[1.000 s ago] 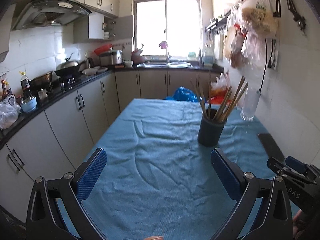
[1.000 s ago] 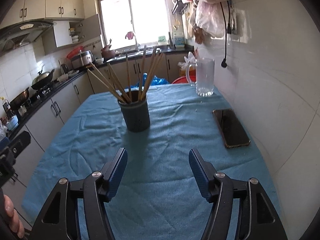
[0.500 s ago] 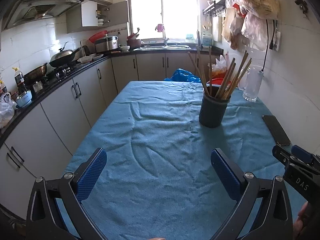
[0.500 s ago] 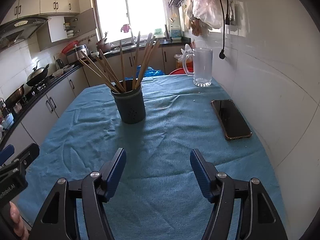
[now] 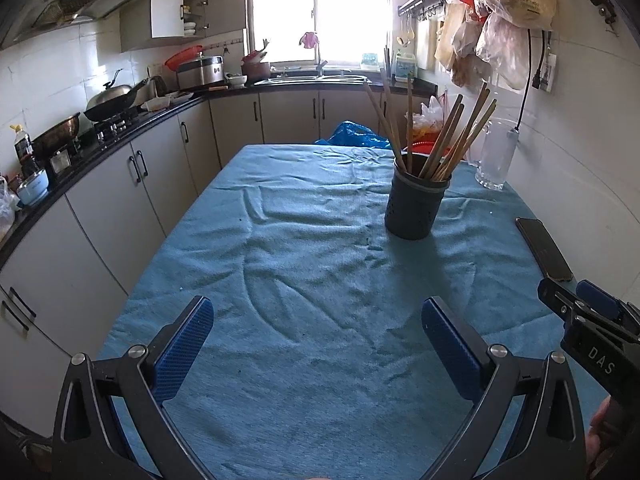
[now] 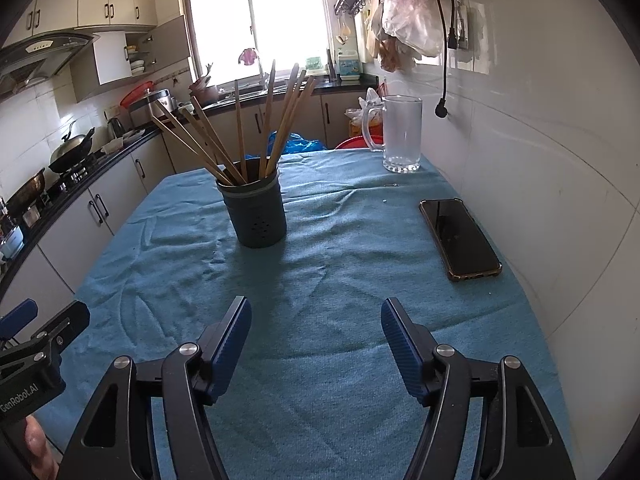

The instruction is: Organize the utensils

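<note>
A dark round utensil holder (image 5: 416, 206) stands upright on the blue tablecloth (image 5: 312, 280), right of the middle. It holds several wooden chopsticks (image 5: 444, 140) that fan outward. The holder also shows in the right wrist view (image 6: 255, 212), with the chopsticks (image 6: 240, 136) in it. My left gripper (image 5: 318, 336) is open and empty above the near part of the cloth, well short of the holder. My right gripper (image 6: 316, 336) is open and empty, also short of the holder.
A glass mug (image 6: 400, 134) stands at the table's far right. A black phone (image 6: 460, 238) lies flat near the right wall. Kitchen counters with pots (image 5: 108, 104) run along the left. Bags (image 5: 504, 8) hang on the right wall.
Both grippers have risen and drawn back a little, so the holder and table sit lower in view. Both stay open and empty.
</note>
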A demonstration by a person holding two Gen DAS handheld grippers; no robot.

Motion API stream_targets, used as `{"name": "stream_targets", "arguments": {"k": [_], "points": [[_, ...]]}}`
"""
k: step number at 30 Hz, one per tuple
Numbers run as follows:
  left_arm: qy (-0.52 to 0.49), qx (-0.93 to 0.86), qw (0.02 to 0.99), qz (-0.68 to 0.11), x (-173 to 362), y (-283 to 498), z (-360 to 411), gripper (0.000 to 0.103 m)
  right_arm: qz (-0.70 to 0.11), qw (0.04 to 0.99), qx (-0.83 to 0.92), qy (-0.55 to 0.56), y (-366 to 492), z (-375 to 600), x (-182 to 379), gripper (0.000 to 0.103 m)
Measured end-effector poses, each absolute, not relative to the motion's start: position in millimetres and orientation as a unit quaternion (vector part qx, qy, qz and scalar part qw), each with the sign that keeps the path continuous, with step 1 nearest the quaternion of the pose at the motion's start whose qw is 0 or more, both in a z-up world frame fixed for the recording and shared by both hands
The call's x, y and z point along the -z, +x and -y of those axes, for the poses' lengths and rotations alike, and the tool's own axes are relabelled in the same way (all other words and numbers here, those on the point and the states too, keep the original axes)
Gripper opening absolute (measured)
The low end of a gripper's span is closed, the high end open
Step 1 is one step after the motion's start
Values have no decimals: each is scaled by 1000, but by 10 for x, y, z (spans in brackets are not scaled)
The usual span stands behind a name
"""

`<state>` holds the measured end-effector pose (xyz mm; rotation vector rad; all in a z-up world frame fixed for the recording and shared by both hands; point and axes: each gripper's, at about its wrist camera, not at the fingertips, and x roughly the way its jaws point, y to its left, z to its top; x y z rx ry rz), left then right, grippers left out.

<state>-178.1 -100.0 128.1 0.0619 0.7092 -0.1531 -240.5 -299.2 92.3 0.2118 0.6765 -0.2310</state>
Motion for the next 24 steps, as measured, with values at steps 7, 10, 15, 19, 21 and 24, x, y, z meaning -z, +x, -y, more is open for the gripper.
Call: {"name": "stream_targets", "arguments": {"k": [7, 10, 15, 19, 21, 24], "points": [[24, 81, 929, -360, -1221, -1743, 1002, 103, -329, 933, 118, 87, -2378, 2959, -900, 72], [23, 80, 927, -365, -1186, -1707, 993, 103, -332, 933, 117, 80, -2361, 2933, -873, 74], [20, 72, 925, -374, -1103, -1618, 944, 103, -349, 927, 112, 77, -2296, 2917, -768, 75], [13, 78, 917, -391, -1009, -1546, 923, 103, -367, 920, 101, 92, -2242, 2941, -659, 75], [10, 89, 910, -405, -946, -1508, 934, 103, -375, 917, 97, 97, -2212, 2956, -607, 75], [12, 91, 904, -418, -866, -1445, 942, 103, -384, 912, 93, 105, -2175, 2998, -552, 75]]}}
